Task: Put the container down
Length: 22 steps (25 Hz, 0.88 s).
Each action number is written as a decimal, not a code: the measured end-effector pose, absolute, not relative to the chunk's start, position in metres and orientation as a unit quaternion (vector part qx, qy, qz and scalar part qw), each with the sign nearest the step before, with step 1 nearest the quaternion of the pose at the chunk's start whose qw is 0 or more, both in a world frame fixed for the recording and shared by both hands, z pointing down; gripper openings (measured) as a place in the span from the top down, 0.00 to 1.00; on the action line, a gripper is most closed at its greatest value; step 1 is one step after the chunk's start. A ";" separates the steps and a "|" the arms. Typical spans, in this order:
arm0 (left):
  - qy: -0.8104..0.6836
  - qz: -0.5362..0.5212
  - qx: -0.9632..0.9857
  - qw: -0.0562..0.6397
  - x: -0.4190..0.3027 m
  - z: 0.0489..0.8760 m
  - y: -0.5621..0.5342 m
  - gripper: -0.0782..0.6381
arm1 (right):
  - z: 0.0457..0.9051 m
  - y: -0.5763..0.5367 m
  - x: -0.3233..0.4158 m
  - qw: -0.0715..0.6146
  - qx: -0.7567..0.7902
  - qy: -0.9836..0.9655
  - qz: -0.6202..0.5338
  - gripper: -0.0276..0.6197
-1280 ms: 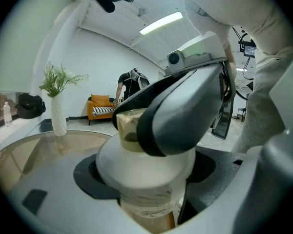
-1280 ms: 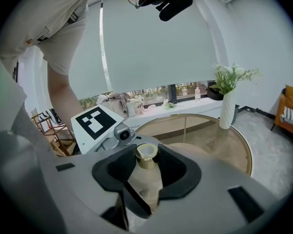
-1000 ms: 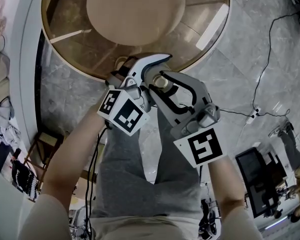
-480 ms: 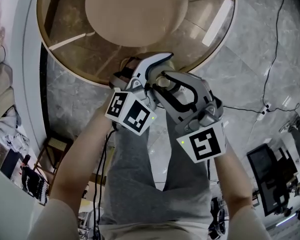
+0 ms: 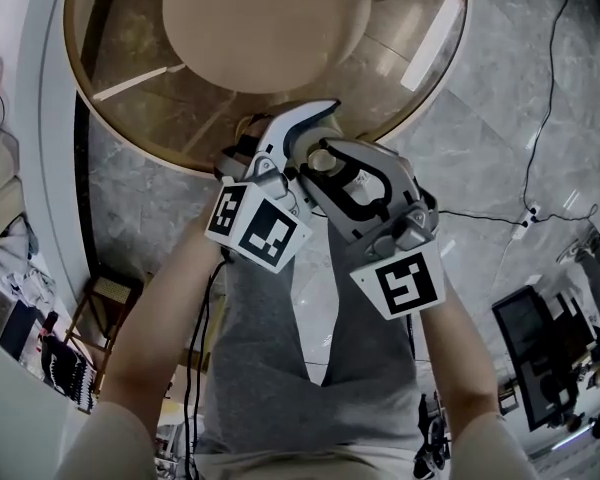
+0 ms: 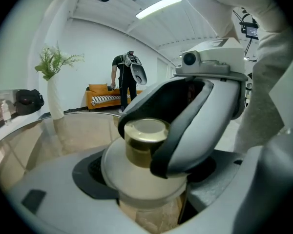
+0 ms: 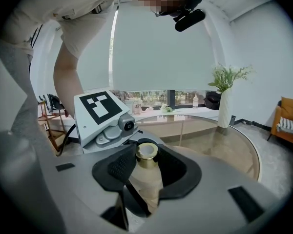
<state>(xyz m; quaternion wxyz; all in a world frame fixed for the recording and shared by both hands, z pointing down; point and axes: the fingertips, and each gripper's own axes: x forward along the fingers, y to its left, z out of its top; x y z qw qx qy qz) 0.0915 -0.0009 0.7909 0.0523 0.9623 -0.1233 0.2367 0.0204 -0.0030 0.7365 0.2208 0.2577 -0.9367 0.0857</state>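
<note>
Both grippers hold one container (image 5: pixel 323 161) in front of the person, over the near rim of the round glass table (image 5: pixel 400 78). It is a pale jar (image 6: pixel 146 174) with a gold cap (image 6: pixel 144 140). My left gripper (image 5: pixel 280 130) is shut on the jar's lower body, which fills the bottom of the left gripper view. My right gripper (image 5: pixel 345 173) comes in from the right. Its dark pads (image 7: pixel 118 165) close round the jar's neck just under the cap (image 7: pixel 147 152). The jar's base is hidden.
A tall vase with green sprigs (image 7: pixel 224 106) and a dark bag (image 6: pixel 29 101) stand on the table's far side. Beyond are an orange sofa (image 6: pixel 105 96) and a standing person (image 6: pixel 127 77). Cables (image 5: pixel 540 118) and a monitor (image 5: pixel 530 348) lie on the marble floor at the right.
Both grippers stay closed on the container in the same place. Only the head view has drifted a little.
</note>
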 end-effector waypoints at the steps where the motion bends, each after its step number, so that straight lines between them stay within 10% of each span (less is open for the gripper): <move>1: -0.125 0.232 0.963 0.054 0.091 0.790 -0.001 0.40 | 0.737 -0.002 0.020 0.217 0.259 -0.937 0.090 0.75; 22: -0.170 0.226 0.952 0.119 0.076 0.779 -0.001 0.39 | 0.732 -0.004 0.017 0.228 0.262 -0.931 0.114 0.65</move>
